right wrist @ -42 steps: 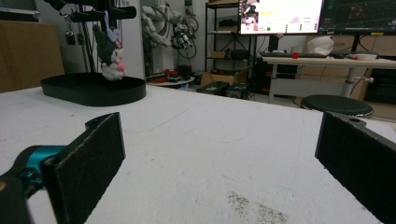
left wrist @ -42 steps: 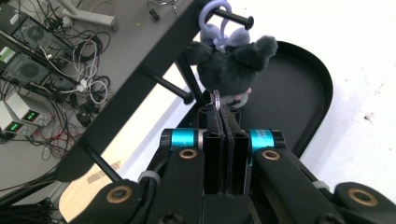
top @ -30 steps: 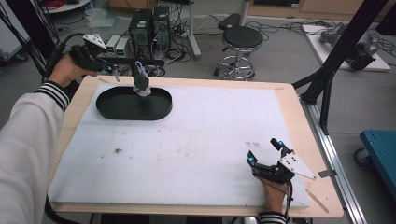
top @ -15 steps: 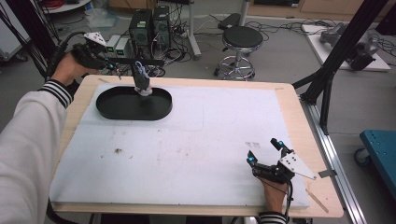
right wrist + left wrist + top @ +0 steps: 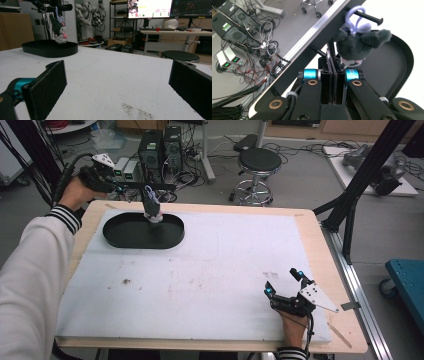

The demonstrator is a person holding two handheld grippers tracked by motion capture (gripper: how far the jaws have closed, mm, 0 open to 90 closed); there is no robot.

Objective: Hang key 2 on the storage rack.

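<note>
High view: plush toy hanging over the far-left tray

Hanging from a thin black rod (image 5: 150, 185), with a pale lilac loop (image 5: 353, 18) threaded over it, a small grey plush toy (image 5: 151, 205) dangling directly above the black oval tray (image 5: 114, 233) at the far-left corner of the white table mat (image 5: 225, 270). Judging from the high view, sitting with its pale underside at or just above the tray floor; contact not resolvable. Long axis of the toy running top to bottom, loop uppermost.

Holding that rod out over the tray: left gripper (image 5: 333, 75), jaws pressed flat together with only a dark sliver between them, apparently clamping the rod's near end, though the grip point itself lying hidden behind the jaws. Toy lying ahead of and slightly right of those jaws in the left gripper view.

Resting on the mat at the near-right corner, well apart from the tray: right gripper (image 5: 283, 282), jaws spread wide and holding nothing, pointing across the mat toward the toy far off at upper left in its own view.

Nearer of the 2 by a wide margin: the left hand (image 5: 75, 194). Likely hinging on lowering straight down, since tray already lying beneath the toy.
</note>
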